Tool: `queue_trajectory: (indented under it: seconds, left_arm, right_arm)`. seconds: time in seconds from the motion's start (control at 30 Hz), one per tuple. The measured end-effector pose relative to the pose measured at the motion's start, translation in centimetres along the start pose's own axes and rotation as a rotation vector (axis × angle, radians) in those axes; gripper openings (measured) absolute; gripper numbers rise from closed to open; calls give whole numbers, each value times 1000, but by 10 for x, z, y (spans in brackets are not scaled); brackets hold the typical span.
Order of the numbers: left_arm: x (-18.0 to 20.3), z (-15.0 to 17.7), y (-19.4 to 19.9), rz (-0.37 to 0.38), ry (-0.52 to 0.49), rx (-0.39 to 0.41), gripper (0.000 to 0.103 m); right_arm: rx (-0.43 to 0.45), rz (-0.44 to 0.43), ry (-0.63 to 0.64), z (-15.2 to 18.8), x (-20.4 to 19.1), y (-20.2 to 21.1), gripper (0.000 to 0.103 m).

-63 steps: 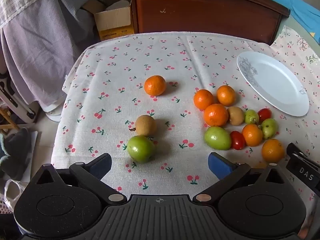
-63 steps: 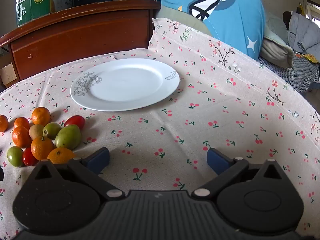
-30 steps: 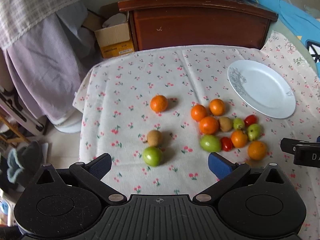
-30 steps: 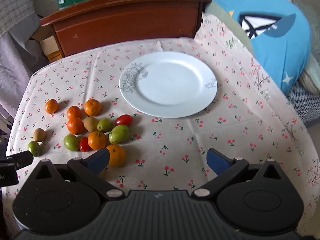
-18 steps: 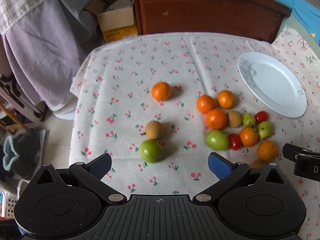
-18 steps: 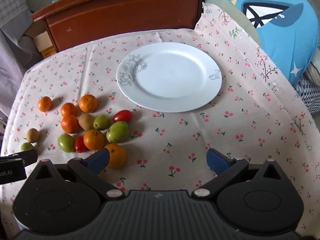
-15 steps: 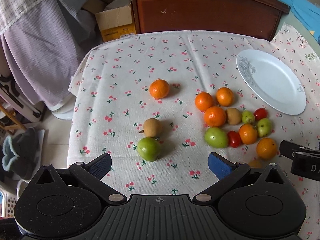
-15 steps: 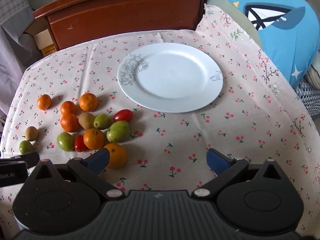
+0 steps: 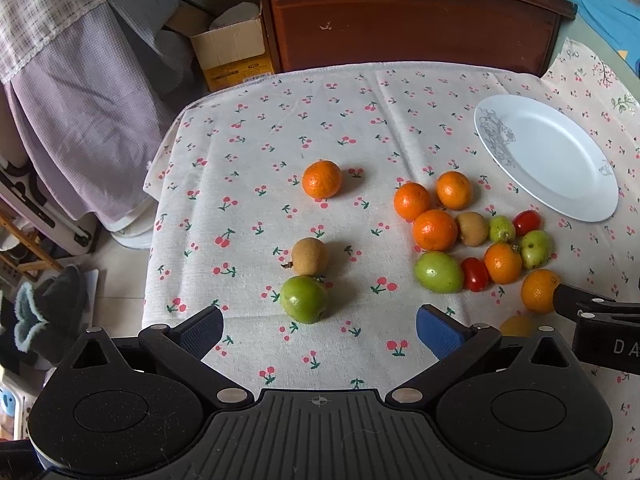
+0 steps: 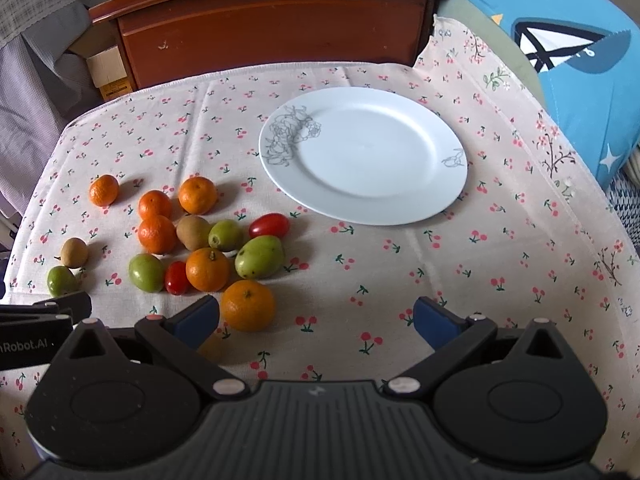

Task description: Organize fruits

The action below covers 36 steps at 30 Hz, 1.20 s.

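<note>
Both of my claws hang above the near edge of the cloth, and each stands with its jaws wide apart and nothing between them: the left gripper (image 9: 320, 330) over the left half of the table, the right gripper (image 10: 316, 320) over the middle. Directly ahead of the left claw lies a green fruit (image 9: 304, 299), touching or nearly touching a brown fruit (image 9: 310, 256) just beyond it. A lone orange (image 9: 322, 179) sits farther off, apart from the rest. To the right I note the main cluster (image 9: 472, 236): oranges, green fruits, a brown one and two red tomatoes, packed close and mostly touching. The nearest orange (image 10: 248, 305) of that group lies just beside my right claw's left finger (image 10: 198, 320); whether they touch I cannot tell. A white plate (image 10: 420, 200) with a grey flower print rests on the cherry-print tablecloth (image 10: 500, 280), far and to the right of the cluster, with no fruit on it. Beyond the table stands a dark wooden cabinet (image 9: 400, 28), with a cardboard box (image 9: 228, 52) on its left.
</note>
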<state>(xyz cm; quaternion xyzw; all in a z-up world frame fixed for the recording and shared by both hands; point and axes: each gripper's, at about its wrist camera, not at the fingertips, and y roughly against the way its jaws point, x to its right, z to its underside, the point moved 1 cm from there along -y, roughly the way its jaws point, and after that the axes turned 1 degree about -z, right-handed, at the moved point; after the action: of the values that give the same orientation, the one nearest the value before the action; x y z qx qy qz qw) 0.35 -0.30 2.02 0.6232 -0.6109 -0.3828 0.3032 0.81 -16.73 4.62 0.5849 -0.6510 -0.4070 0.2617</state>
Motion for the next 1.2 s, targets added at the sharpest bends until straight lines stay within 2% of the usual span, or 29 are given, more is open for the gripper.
queue_trajectory:
  seconds: [0.53,1.2]
  left_arm:
    - [6,4,3,-15,-59,28,103]
    - [4,7,5,-13,-56,12,102]
  right_arm:
    - [-9,-5,33,3,-9,-1,102]
    - [-7,-9,47,4,-12,0,102]
